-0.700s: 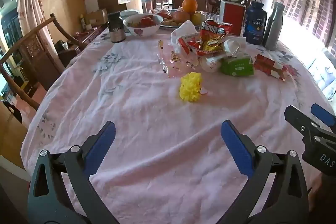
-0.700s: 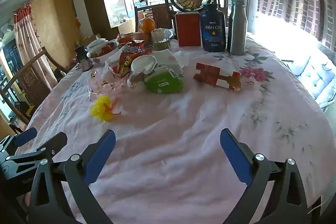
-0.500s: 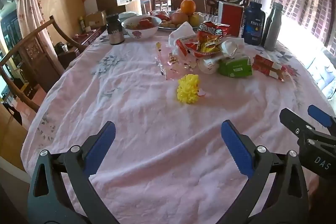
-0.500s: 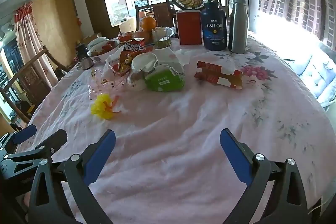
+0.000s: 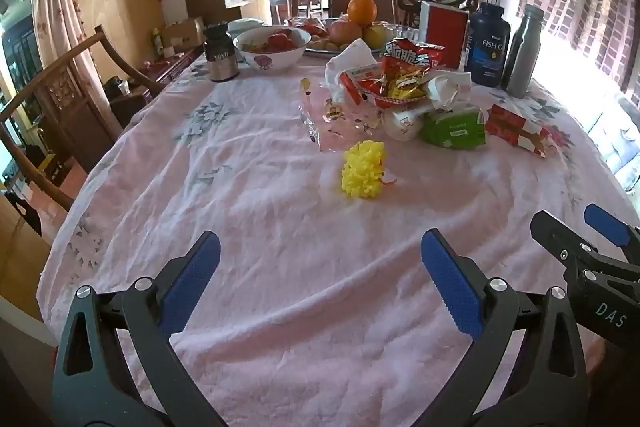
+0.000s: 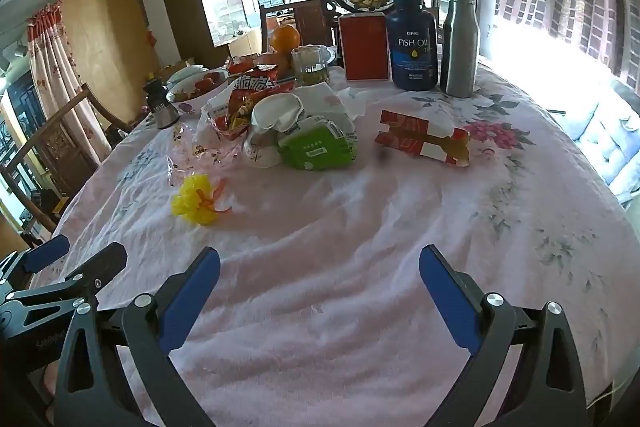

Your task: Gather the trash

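Trash (image 5: 404, 87) lies heaped mid-tabletop (image 5: 248, 227): a red snack bag's print is unreadable, a crumpled cup half hidden behind a green pack (image 6: 318, 147). A dark bottle (image 6: 414, 45) reads "GNC FISH OIL". Left tool (image 5: 320, 267) and right tool (image 6: 320, 267) gape wide, empty.

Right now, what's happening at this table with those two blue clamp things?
A person is holding a left gripper and a right gripper over the near edge of a pink tablecloth, setting out to collect trash. Both stand wide open and empty. Nothing has been picked up. The nearest litter is a crumpled yellow wrapper; beyond it lie a clear plastic wrapper, a red snack bag, a green tissue pack and a flattened red carton.
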### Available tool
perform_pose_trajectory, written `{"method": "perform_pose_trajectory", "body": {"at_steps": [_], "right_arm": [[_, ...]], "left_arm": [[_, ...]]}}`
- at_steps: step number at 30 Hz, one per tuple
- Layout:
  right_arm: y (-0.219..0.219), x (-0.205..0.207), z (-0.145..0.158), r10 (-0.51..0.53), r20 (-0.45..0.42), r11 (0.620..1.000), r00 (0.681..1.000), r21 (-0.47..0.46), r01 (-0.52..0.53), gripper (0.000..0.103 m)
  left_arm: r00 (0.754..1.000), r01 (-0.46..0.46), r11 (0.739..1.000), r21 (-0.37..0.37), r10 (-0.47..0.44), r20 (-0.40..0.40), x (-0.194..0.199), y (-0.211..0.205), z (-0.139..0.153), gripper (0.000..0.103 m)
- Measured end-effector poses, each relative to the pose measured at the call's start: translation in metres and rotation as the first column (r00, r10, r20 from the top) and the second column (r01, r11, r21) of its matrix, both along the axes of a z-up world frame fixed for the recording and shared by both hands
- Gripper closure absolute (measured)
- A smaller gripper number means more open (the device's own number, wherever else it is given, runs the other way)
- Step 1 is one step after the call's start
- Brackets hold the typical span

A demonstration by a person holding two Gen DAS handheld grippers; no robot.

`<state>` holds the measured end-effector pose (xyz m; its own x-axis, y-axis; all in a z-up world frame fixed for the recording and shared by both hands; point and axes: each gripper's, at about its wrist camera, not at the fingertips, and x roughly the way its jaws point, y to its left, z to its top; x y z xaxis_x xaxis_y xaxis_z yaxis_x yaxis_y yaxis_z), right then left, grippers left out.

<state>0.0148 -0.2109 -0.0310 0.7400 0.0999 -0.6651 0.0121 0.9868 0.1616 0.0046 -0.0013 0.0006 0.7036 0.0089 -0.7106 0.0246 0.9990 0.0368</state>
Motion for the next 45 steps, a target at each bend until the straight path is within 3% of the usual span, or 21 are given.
{"method": "perform_pose_trajectory", "body": {"at_steps": [45], "right_arm": [[0.0, 0.002, -0.012, -0.004, -0.016, 1.0, 1.0, 0.022, 0.005, 0.005]], "left_arm": [[1.0, 0.005, 1.0, -0.008, -0.005, -0.011, -0.004, 0.0, -0.008, 0.006]]}}
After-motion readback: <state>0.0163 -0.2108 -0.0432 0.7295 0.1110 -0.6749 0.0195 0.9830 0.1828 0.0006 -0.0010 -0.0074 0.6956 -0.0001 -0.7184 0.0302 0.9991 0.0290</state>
